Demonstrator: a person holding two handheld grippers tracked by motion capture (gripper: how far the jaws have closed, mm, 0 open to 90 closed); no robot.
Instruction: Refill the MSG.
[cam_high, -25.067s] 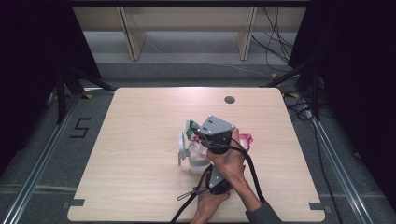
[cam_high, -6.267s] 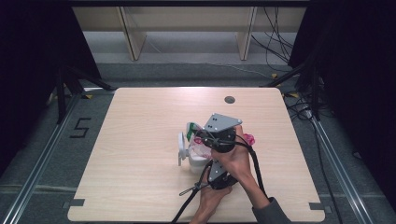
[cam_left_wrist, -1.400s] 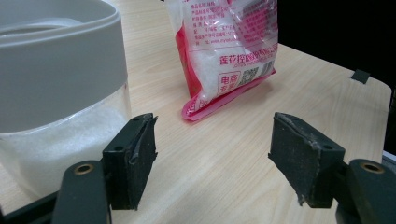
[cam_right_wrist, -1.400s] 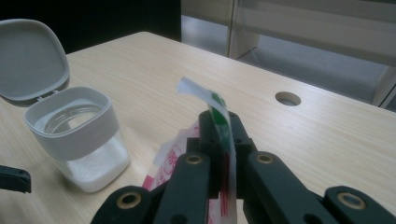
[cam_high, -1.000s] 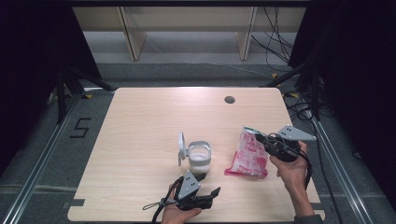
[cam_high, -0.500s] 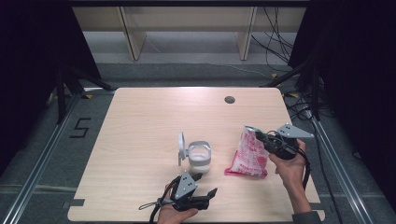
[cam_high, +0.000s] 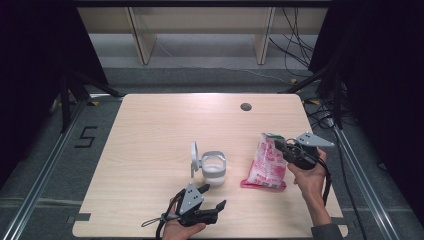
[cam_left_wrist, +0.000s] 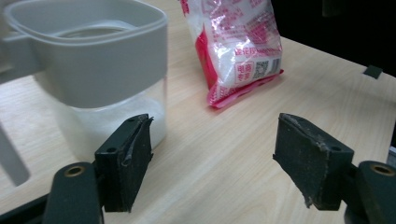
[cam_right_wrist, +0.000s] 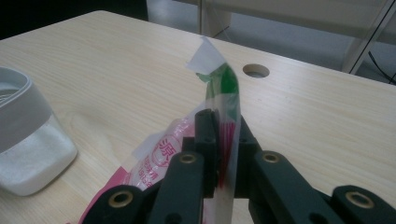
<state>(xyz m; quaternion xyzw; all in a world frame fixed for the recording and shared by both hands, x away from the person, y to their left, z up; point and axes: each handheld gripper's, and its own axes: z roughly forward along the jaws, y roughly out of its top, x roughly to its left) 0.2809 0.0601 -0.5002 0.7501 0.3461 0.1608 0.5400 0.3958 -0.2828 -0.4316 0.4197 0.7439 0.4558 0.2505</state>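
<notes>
High view: the right gripper (cam_high: 281, 145) hides the top edge of the pink bag (cam_high: 264, 165), which runs lengthwise toward the person on the table's (cam_high: 150, 130) right half, near its edge.

Left gripper view: jaws wide, empty, the container (cam_left_wrist: 93, 70) cropped beside them.

Right gripper view: jaws pinch the bag's upright top; the lower bag is cut off.

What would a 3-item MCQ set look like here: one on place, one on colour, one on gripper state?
1. Where is the bag relative to the jar in the high view?
A. Right of it
B. Left of it
C. Inside it

2. What colour is the jar's collar?
A. Blue
B. Grey
C. Yellow

3. What is the right gripper doing?
A. Open over the jar
B. Shut on nothing
C. Shut on the bag

Key: 1 A, the bag sits right of the jar, apart. 2 B, the collar is grey. 3 C, its jaws pinch the bag's top edge.
</notes>
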